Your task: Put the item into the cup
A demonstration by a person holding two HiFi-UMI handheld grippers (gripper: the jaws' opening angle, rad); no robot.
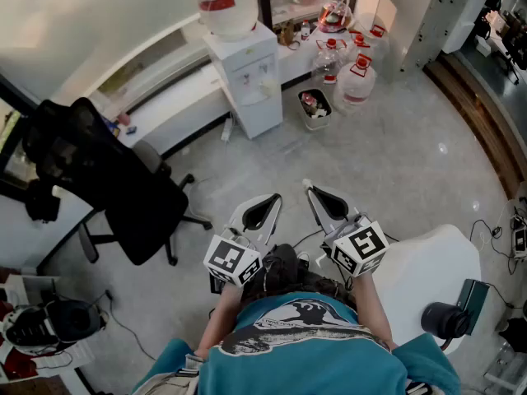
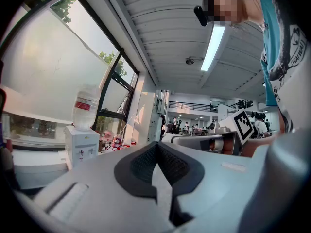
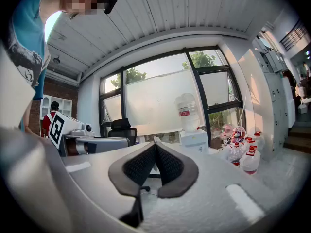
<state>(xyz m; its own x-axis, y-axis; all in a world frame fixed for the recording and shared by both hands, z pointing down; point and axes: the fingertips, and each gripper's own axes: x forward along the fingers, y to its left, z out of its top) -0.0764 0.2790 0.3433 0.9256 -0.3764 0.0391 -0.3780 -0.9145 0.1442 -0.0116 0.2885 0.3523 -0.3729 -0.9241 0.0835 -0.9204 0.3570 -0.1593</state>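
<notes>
— Left gripper, how does it stand?
— Held close in front of the person's chest, jaws shut tip to tip with nothing between them. The right gripper just beside it is the same: jaws together, gripping nothing.
— And the cup, the item?
— Cannot tell; no view shows either.
— What lies ahead of the grippers?
— Grey floor. A water dispenser with a bottle on top stands by the wall, a small bin just beside it, and near that a cluster of big water bottles. A black office chair stands off to the left.
</notes>
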